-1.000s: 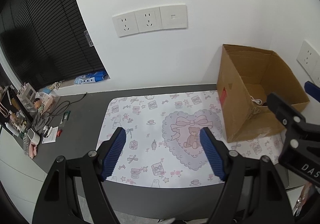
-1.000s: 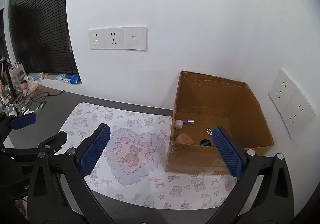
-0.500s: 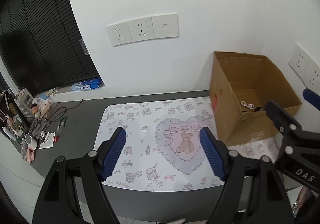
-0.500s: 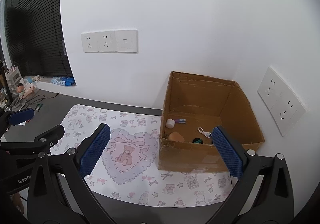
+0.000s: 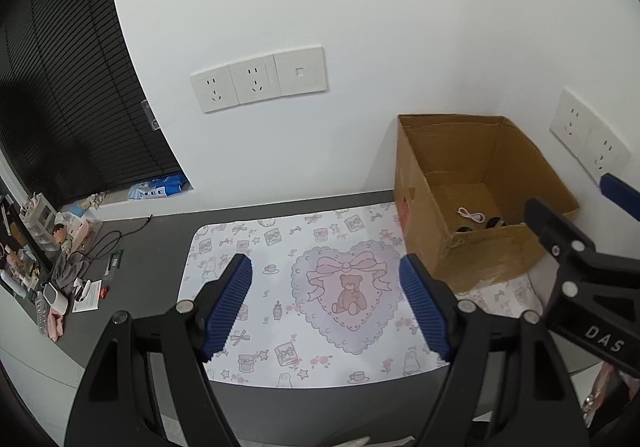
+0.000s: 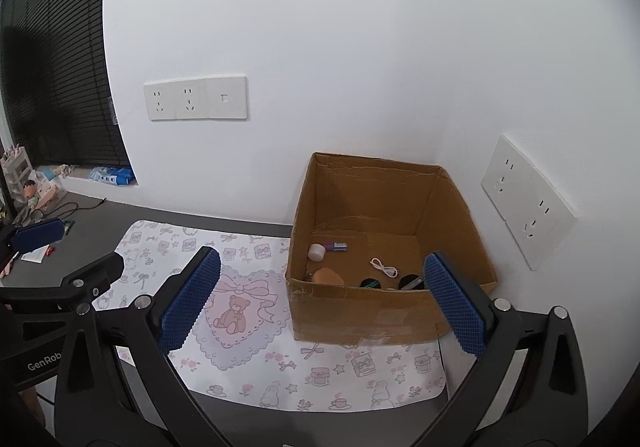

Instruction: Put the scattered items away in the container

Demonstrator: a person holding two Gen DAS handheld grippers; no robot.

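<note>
A brown cardboard box [image 6: 360,311] [image 5: 476,259] stands on the right end of a printed mat [image 5: 280,247] [image 6: 248,359]. Inside it lie a white cable [image 6: 384,268] [image 5: 471,215], a white cap [image 6: 316,252], a small purple item [image 6: 337,246], an orange lump [image 6: 328,276] and two dark round things [image 6: 411,281]. My left gripper [image 5: 326,301] hangs open above the mat's middle, with nothing between its blue pads. My right gripper [image 6: 320,299] is open too, held high in front of the box and holding nothing. The other gripper's arm shows at each view's edge.
White wall sockets [image 5: 258,83] [image 6: 528,203] sit behind the mat and right of the box. Small clutter and cables [image 5: 60,247] crowd the dark desk at the far left, under a black blind [image 5: 60,87]. A blue packet [image 5: 158,186] lies on the sill.
Both grippers have drawn back and upward from the desk, so the mat and box look smaller and farther. Their jaws stayed open and empty.
</note>
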